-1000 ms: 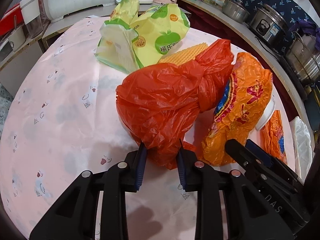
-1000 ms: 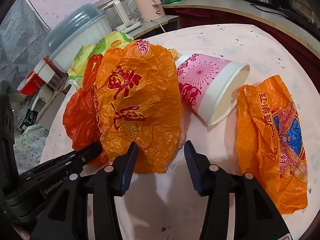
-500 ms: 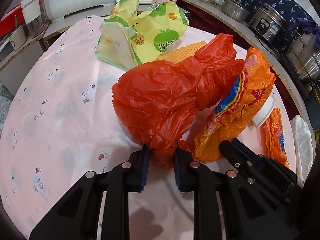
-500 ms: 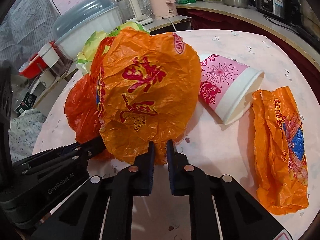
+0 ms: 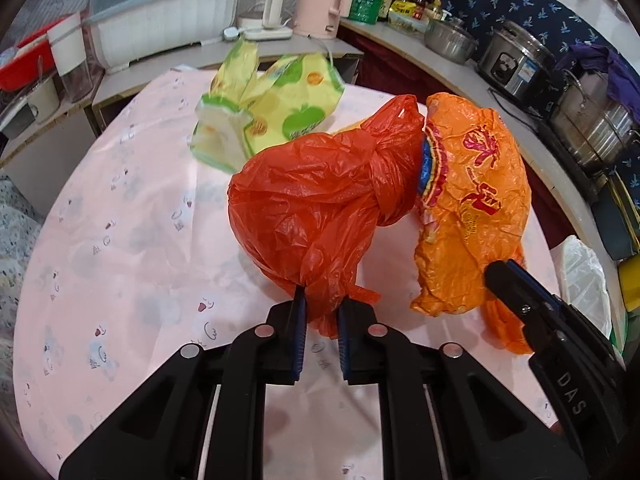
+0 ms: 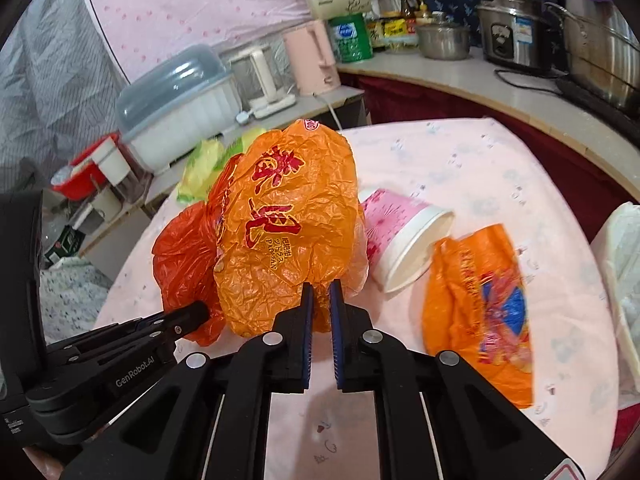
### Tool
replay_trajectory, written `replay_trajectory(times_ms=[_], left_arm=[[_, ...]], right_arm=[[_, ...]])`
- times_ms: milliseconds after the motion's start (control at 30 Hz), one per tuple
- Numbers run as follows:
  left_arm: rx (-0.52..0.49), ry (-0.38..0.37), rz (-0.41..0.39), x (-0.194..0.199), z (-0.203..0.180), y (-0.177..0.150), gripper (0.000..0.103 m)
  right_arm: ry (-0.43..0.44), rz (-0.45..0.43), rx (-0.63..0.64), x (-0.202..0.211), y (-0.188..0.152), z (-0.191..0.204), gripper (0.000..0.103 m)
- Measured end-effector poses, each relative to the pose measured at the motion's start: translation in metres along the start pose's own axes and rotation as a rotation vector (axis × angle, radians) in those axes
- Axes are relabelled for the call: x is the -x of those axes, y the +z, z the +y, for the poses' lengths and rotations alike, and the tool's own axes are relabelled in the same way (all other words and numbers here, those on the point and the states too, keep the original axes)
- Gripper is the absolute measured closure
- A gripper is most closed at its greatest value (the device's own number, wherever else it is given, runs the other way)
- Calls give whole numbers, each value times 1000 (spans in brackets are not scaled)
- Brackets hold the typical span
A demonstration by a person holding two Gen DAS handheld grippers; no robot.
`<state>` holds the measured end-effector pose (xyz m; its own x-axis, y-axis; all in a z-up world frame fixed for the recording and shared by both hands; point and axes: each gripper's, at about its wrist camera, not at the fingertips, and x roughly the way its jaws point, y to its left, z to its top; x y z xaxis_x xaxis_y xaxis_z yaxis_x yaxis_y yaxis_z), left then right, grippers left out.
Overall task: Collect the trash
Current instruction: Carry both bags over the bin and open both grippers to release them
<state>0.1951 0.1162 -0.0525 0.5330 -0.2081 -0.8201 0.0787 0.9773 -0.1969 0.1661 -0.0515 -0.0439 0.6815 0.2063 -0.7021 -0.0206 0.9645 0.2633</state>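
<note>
A knotted red plastic bag [image 5: 312, 208] hangs lifted off the pink table [image 5: 120, 240]. My left gripper [image 5: 322, 304] pinches the bag's lower tail, its jaws still closing on the plastic. Beside it, a crumpled orange printed bag [image 6: 288, 224] is raised too, and my right gripper [image 6: 321, 292] is shut on its bottom edge. The two grippers sit side by side, the left gripper [image 6: 200, 310] showing in the right wrist view. On the table lie a pink paper cup [image 6: 400, 236] on its side, a second orange wrapper [image 6: 480, 304] and yellow-green snack bags [image 5: 272, 112].
Behind the table a counter carries a pink kettle [image 5: 324, 4], a white covered dish rack [image 5: 160, 24] and steel pots [image 5: 516, 64]. A white bag-lined bin [image 5: 584, 280] stands past the table's right edge.
Both grippers closed on their bags and rose. The red and orange bags came up off the table. The cup, orange wrapper and snack bags stayed put.
</note>
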Motion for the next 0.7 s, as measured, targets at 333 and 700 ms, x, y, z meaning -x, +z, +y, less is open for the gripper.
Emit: replay_trajectory(times_ms=[333, 700], left_arm=[[-61, -18, -82, 44, -45, 6, 91], [-164, -52, -116, 67, -111, -2, 91]], right_arm=[[-5, -144, -51, 69, 16, -31, 95], [-73, -262, -160, 136, 14, -97, 95]])
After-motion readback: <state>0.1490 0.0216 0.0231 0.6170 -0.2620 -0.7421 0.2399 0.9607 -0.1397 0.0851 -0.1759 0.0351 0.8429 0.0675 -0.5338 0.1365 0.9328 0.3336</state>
